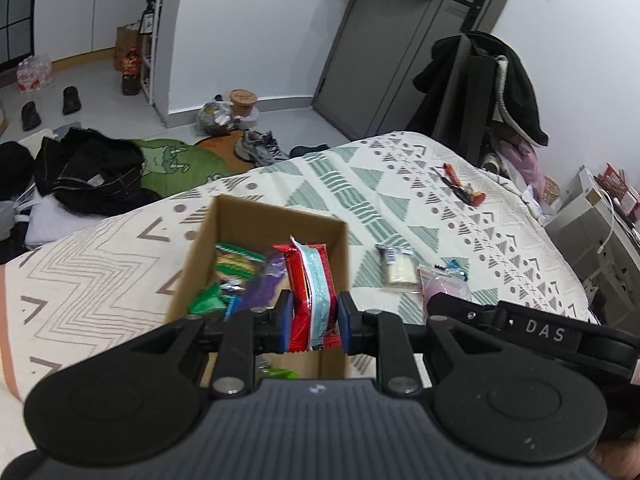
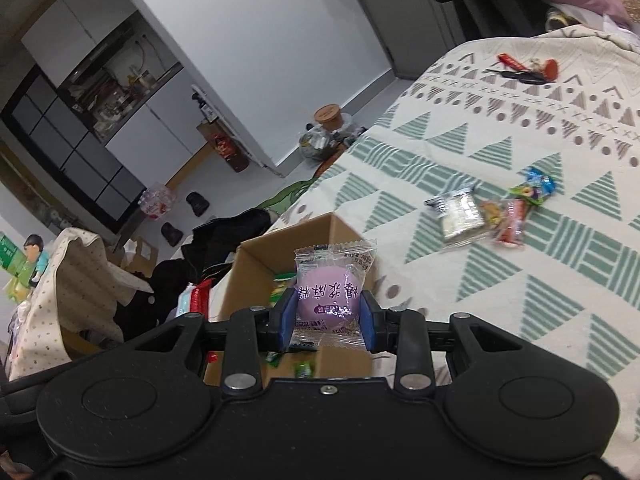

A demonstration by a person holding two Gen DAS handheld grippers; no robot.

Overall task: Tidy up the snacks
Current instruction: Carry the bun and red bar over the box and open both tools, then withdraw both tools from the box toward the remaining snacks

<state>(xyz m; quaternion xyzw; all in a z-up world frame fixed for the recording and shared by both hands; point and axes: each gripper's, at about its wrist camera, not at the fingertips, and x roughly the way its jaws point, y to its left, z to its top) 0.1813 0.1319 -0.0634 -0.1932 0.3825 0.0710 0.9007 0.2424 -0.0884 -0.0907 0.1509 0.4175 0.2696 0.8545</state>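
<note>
Brown cardboard box (image 1: 256,240) sits under both grippers; left gripper (image 1: 313,320) pinches a red-and-blue wrapped packet (image 1: 310,292), right gripper (image 2: 326,318) a clear-wrapped purple round cake (image 2: 328,296): lower each inside before opening.

My right claw (image 2: 326,320) pinches a clear packet with a round purple snack (image 2: 328,300). It has purple Chinese writing on it, upside down to me, too hard for me to read. In my left view, white letters "DAS" stand on a black strap (image 1: 546,334), near right.
</note>
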